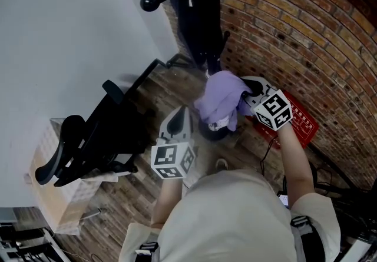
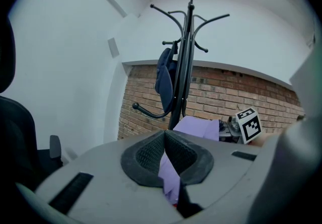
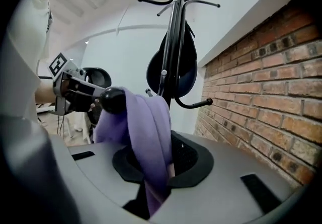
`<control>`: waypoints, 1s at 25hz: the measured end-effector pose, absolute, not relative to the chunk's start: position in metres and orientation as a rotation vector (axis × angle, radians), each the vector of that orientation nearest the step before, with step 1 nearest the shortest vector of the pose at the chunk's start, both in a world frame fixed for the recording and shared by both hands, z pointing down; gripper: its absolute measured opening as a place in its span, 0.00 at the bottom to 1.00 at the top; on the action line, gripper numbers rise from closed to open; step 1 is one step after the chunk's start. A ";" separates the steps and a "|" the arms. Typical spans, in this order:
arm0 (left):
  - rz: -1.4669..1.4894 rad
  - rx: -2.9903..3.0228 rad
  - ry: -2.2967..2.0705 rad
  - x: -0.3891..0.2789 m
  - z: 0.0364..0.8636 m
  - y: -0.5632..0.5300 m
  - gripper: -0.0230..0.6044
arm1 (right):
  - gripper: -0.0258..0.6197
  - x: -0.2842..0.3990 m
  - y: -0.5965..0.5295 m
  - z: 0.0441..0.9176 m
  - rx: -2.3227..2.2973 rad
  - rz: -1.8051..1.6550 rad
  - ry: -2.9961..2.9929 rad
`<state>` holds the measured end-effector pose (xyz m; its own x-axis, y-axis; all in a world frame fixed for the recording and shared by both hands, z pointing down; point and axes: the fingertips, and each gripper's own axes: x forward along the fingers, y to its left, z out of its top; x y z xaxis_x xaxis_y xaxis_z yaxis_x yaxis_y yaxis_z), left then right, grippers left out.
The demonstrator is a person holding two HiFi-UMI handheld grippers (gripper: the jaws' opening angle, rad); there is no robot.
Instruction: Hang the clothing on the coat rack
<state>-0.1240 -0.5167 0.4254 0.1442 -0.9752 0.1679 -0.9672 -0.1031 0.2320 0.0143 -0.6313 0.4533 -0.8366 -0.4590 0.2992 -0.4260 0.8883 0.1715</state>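
The purple clothing (image 1: 221, 99) sits bunched low on the coat rack (image 2: 188, 67), draped over the black knob (image 3: 113, 100) of what seems to be one of its lower hooks, with a fold trailing off toward each gripper. It looks light, soft and limp (a thin knit, at a guess), so it should slump and slide wherever nothing supports it. A round knob gives little purchase, and I judge it best taken by a thick gathered part such as the collar, not by a loose edge.

The left tongs (image 2: 166, 142) are clenched on one fold, purple cloth pinched between the meeting pads, on the side of the rack away from the brick wall (image 3: 271, 77). The right tongs (image 3: 158, 152) stand parted on the rack's wall side, with a hanging band of the cloth running between them but not visibly pinched.

Higher on the rack hangs a dark blue bag (image 3: 173, 67), and the top hooks (image 2: 211, 18) are bare. A black office chair (image 1: 88, 137) crowds the rack's open side. A red flat thing (image 1: 303, 122) lies on the wood floor (image 1: 171, 87) near the rack's base, by the wall. The bag is what the cloth could most easily snag on.
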 end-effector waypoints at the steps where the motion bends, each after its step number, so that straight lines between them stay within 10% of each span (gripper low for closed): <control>1: -0.036 2.140 -1.883 -0.123 0.426 -0.516 0.04 | 0.12 0.016 -0.629 0.455 0.682 -0.136 -2.731; 25: -0.013 2.224 -1.729 -0.108 0.436 -0.417 0.04 | 0.20 0.056 -0.482 0.436 1.164 -0.076 -2.680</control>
<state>-0.1085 -0.4174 0.4355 0.2659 -0.9454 0.1884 -0.9424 -0.2137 0.2574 0.0561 -0.4820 0.4355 -0.6624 -0.7275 0.1788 -0.7163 0.6850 0.1334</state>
